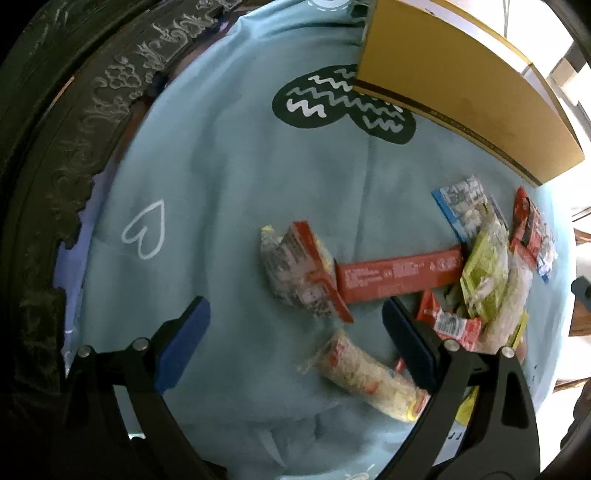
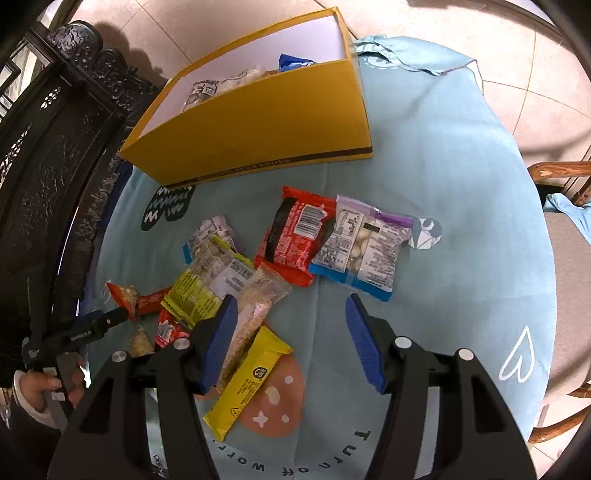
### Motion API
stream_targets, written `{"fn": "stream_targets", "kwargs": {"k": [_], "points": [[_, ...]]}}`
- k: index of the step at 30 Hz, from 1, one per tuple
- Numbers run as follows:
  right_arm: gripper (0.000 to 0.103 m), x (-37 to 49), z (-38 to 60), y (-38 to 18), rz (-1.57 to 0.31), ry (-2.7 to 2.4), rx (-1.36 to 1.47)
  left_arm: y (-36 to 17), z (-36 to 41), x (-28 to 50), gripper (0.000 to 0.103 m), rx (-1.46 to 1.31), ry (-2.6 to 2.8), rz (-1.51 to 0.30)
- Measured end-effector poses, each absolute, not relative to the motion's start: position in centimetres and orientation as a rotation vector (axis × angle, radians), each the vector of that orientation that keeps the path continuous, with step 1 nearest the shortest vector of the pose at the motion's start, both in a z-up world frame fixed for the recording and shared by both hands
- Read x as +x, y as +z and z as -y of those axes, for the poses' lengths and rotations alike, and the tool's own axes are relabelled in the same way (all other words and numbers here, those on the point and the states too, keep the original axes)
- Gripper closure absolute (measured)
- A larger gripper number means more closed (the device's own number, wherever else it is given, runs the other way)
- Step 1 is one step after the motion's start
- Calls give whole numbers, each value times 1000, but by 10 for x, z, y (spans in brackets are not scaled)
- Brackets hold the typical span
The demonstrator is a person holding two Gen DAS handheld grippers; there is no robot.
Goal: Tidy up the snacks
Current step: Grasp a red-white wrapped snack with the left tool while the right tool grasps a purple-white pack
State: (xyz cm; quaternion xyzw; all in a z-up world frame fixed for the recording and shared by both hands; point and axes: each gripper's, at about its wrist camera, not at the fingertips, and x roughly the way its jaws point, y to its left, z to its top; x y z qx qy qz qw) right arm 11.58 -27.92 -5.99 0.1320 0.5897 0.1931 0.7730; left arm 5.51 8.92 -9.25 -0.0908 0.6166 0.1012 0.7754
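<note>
I see a matt, soft cotton-like tablecloth [image 2: 436, 155] under everything, pale blue and creased. The yellow box [image 2: 258, 125] looks like smooth cardboard, matt outside, plain white inside. The snack packets are thin plastic film — the red packet [image 2: 291, 236] and the yellow bar wrapper [image 2: 247, 380] shine glossily, while the clear bag of grains [image 2: 255, 306] is transparent and crinkled. My right gripper [image 2: 288, 332] is black hard plastic with blue rubbery pads and small metal pins; the left gripper [image 1: 295, 332] looks the same. The dark carved cabinet [image 2: 55, 147] appears to be lacquered wood — rough with relief. The floor tiles [image 2: 480, 22] look smooth and glossy.
</note>
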Motion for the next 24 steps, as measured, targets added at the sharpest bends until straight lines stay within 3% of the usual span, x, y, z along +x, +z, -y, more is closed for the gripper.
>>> {"fn": "stream_targets", "kwargs": {"k": [3,4,5,6,7,9,17,24], "points": [[42,117,281,-61,-1284,413,282,-102,-96,63,16,-236,229,-1346],[42,118,282,-62,-1285,408,279,-105,-98,65,28,-248,225,-1354],[42,119,283,-62,-1287,405,276,-111,-99,68,47,-275,209,-1371],[42,120,284,-63,-1292,400,273,-115,-102,68,51,-323,184,-1367],[42,121,285,-64,-1296,397,270,-114,-104,69,62,-351,180,-1354],[42,123,286,-66,-1300,392,267,-111,-100,71,70,-318,164,-1353],[42,136,296,-83,-1335,342,249,-57,-83,77,71,-251,93,-1246],[42,153,280,-107,-1379,312,51,-49,-68,82,71,-245,62,-1248]]}}
